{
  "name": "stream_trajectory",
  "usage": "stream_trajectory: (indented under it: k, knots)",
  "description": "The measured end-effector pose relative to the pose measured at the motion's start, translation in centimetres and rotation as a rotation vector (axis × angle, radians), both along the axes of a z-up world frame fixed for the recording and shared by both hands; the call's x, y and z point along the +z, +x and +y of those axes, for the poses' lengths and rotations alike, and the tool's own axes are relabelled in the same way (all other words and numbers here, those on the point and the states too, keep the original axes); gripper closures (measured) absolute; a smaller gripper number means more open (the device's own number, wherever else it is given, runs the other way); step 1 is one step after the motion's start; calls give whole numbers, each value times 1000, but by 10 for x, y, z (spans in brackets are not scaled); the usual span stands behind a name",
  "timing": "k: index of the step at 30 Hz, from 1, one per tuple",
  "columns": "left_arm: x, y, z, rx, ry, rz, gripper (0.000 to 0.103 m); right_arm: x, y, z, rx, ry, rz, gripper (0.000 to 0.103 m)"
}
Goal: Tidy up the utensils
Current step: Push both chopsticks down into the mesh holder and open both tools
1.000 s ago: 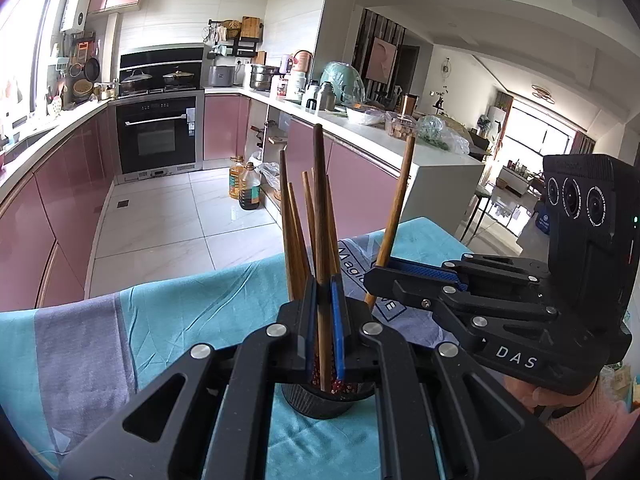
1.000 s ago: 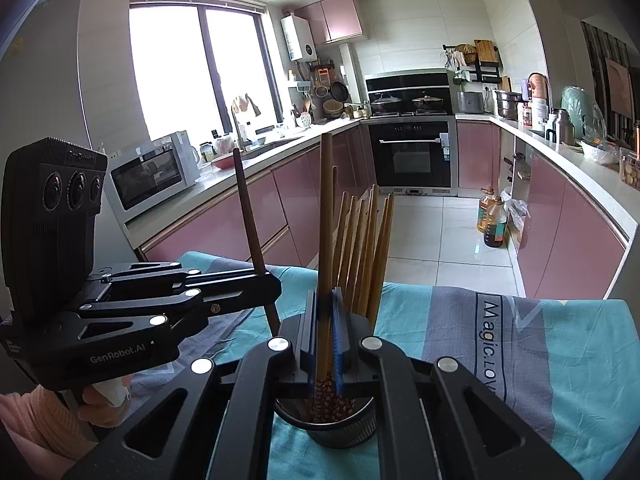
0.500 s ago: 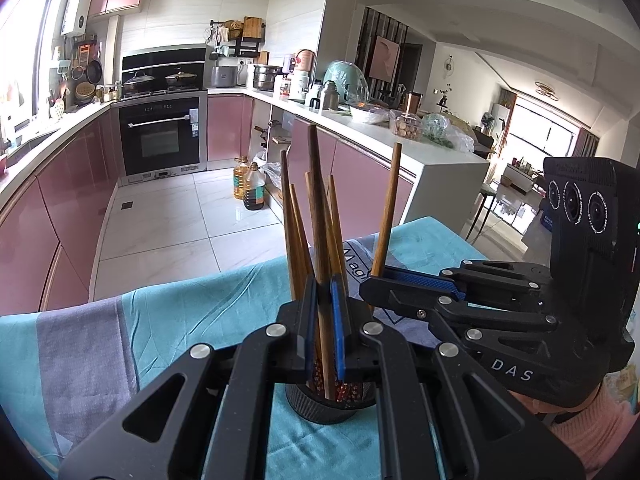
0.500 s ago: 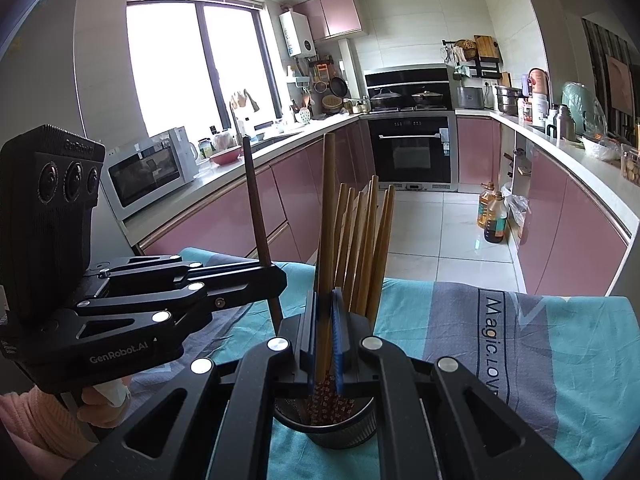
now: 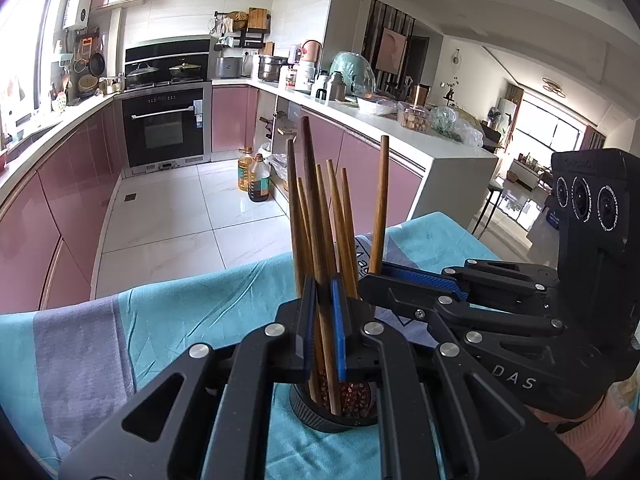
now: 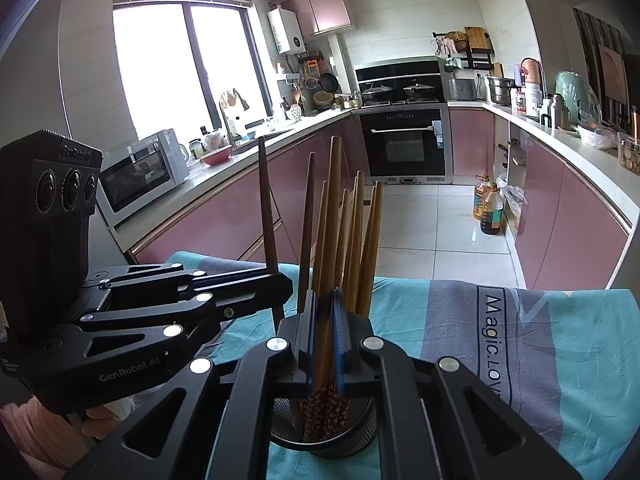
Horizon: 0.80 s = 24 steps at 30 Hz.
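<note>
A black mesh holder (image 5: 334,412) (image 6: 324,432) stands on the teal cloth with several wooden chopsticks (image 5: 340,220) (image 6: 352,236) upright in it. My left gripper (image 5: 321,300) is shut on a dark chopstick (image 5: 314,208), held upright over the holder. It shows from the side in the right wrist view (image 6: 280,284), gripping that stick (image 6: 266,208). My right gripper (image 6: 323,320) is shut on a lighter chopstick (image 6: 332,208), its patterned end inside the holder. It appears in the left wrist view (image 5: 372,280) with its stick (image 5: 379,204).
The table carries a teal and grey cloth (image 6: 520,340) with printed lettering. Beyond the table edge lie a tiled floor (image 5: 180,216), pink cabinets, an oven (image 6: 404,148) and oil bottles (image 5: 254,180). A microwave (image 6: 140,172) sits on the left counter.
Both grippers have come lower and closer to the holder with their chopsticks. The right gripper's stick has gone from tilted to nearly upright.
</note>
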<state>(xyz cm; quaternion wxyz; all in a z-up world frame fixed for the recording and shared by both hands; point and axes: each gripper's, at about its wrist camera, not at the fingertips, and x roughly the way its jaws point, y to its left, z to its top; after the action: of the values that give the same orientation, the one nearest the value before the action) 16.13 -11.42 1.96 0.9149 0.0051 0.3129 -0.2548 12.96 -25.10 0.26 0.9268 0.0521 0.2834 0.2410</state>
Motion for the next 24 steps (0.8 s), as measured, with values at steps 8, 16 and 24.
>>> stream_trajectory:
  k: [8, 16, 24]
  knots:
    - [-11, 13, -1, -8, -3, 41, 94, -1, 6, 2, -12, -3, 12, 96]
    - [-14, 13, 3, -14, -18, 39, 92, -2, 8, 0, -19, -1, 15, 95]
    - [-18, 6, 13, 16, -29, 25, 76, -4, 3, -3, -22, 10, 17, 94]
